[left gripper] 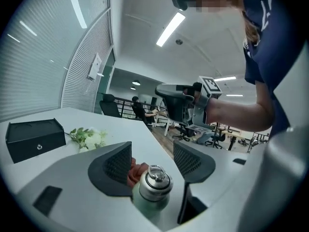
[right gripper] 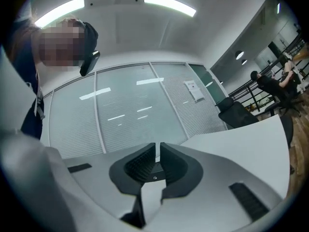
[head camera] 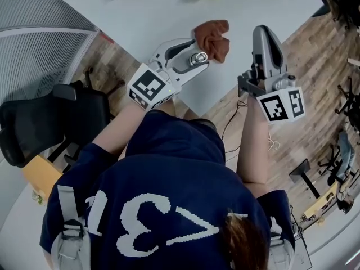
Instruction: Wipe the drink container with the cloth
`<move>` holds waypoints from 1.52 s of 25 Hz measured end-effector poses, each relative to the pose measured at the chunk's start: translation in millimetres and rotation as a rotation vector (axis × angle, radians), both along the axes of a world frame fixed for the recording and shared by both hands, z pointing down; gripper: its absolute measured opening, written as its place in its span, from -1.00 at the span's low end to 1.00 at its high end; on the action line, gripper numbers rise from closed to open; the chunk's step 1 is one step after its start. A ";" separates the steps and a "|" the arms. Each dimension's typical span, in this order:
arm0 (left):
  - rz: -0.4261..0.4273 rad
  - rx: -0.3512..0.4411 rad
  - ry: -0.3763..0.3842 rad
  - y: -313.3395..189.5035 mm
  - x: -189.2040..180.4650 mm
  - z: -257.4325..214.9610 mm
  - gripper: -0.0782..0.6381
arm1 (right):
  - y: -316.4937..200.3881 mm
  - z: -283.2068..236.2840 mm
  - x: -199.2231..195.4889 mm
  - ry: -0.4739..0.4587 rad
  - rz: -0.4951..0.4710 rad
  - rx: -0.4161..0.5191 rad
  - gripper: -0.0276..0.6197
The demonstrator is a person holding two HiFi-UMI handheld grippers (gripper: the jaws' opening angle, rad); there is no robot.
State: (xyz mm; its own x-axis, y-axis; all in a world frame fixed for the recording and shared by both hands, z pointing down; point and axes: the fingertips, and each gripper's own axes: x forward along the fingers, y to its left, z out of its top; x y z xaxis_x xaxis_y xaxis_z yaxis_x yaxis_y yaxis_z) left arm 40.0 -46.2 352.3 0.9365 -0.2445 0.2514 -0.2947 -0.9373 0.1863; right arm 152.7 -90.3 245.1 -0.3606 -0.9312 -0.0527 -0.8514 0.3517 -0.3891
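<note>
A steel drink bottle (head camera: 197, 58) with a ring cap stands between the fingers of my left gripper (head camera: 201, 54), near the white table's (head camera: 157, 16) front edge. In the left gripper view the bottle (left gripper: 153, 185) sits low between the wide-open jaws, and I see a gap beside it, so the left gripper (left gripper: 153, 158) is open around it. A brown cloth (head camera: 214, 38) lies crumpled on the table just beyond the bottle, and the cloth (left gripper: 137, 172) peeks out behind the cap. My right gripper (right gripper: 158, 158) is shut and empty, held up past the table's edge to the right.
A black box (left gripper: 34, 139) and a sprig of green and white flowers (left gripper: 89, 137) lie farther back on the table. A black office chair (head camera: 50, 122) stands to the left over the wooden floor. Cables and stands lie on the floor at right.
</note>
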 end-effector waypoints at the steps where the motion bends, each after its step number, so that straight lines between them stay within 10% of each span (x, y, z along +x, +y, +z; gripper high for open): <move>1: 0.015 -0.006 -0.019 2.3 1.5 7.6 -0.05 | -0.6 7.6 -5.8 0.010 -0.023 -0.017 -0.83; 13: 0.106 0.097 -0.257 16.2 19.4 64.1 0.03 | -10.6 103.9 -19.0 0.081 -0.117 -0.236 -0.45; 38: -0.203 -0.132 0.052 4.3 -72.7 65.0 -0.02 | -29.4 278.9 -73.9 0.649 -0.359 -0.579 -0.20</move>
State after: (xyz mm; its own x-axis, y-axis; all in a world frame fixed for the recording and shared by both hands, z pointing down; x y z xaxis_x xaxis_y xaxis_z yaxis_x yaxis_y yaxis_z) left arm -32.7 -41.8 417.4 0.8841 -0.3974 0.2459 -0.4612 -0.8265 0.3229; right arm 78.8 -119.6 524.0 -0.4279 -0.5773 0.6954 -0.8414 0.5355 -0.0731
